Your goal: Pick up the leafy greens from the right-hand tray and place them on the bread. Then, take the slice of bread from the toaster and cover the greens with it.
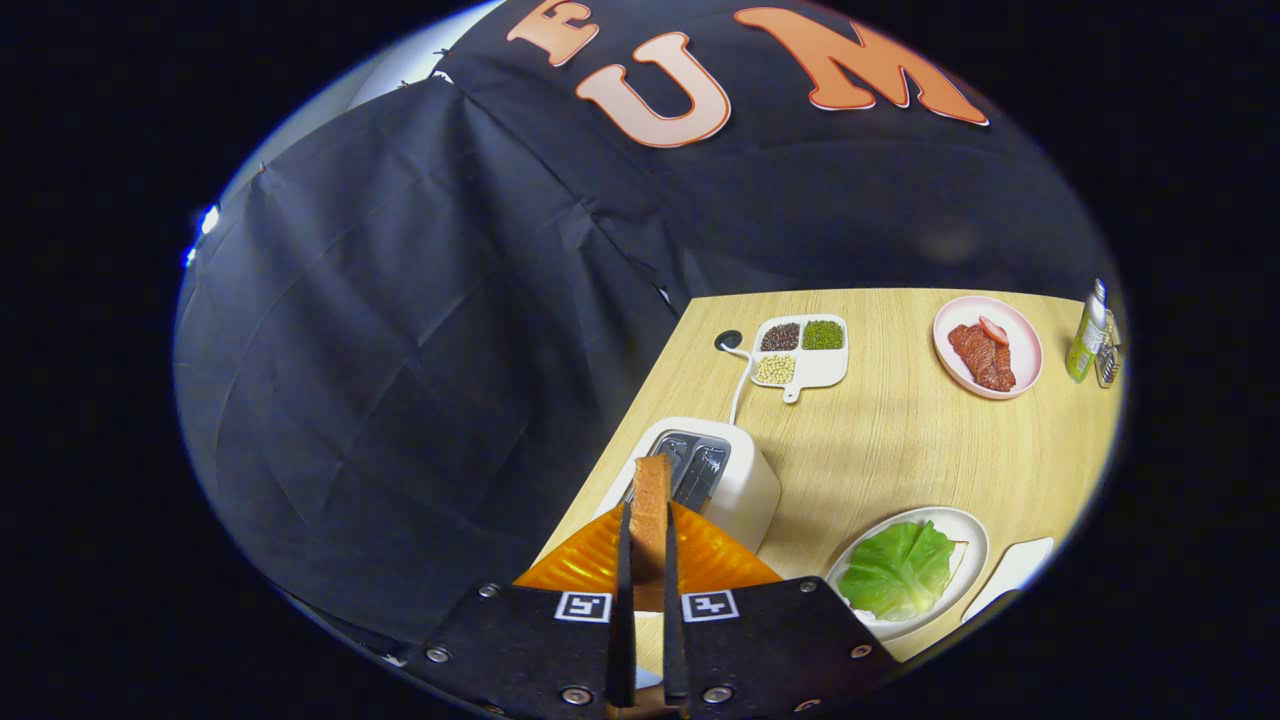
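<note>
Two jaws around bread slice.

wall: black creased cloth hung behind and beside the table
table: pale wood top
light: bright glare at the cloth's edge

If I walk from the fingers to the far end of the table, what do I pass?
Bread slice pinched in the gripper → toaster → white cord → divided dish of beans.
</note>
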Motion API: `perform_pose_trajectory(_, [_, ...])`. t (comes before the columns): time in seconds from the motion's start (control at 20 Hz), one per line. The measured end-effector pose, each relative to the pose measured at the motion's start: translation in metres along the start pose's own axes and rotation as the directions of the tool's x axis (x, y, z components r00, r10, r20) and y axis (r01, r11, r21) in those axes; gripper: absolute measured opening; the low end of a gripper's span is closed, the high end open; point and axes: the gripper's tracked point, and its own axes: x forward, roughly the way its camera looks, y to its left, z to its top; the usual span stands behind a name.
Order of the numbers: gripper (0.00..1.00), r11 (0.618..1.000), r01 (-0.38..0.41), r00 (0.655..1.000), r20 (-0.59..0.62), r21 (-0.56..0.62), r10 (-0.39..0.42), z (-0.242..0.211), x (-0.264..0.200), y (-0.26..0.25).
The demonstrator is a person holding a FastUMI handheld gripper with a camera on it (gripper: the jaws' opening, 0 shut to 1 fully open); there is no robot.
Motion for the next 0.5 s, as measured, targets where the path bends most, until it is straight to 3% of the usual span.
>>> perform_pose_trajectory(0.5, [0.11, 0.996, -0.023, 0.998, 0.061, 0.081, 0.018, -0.016, -0.046, -0.064])
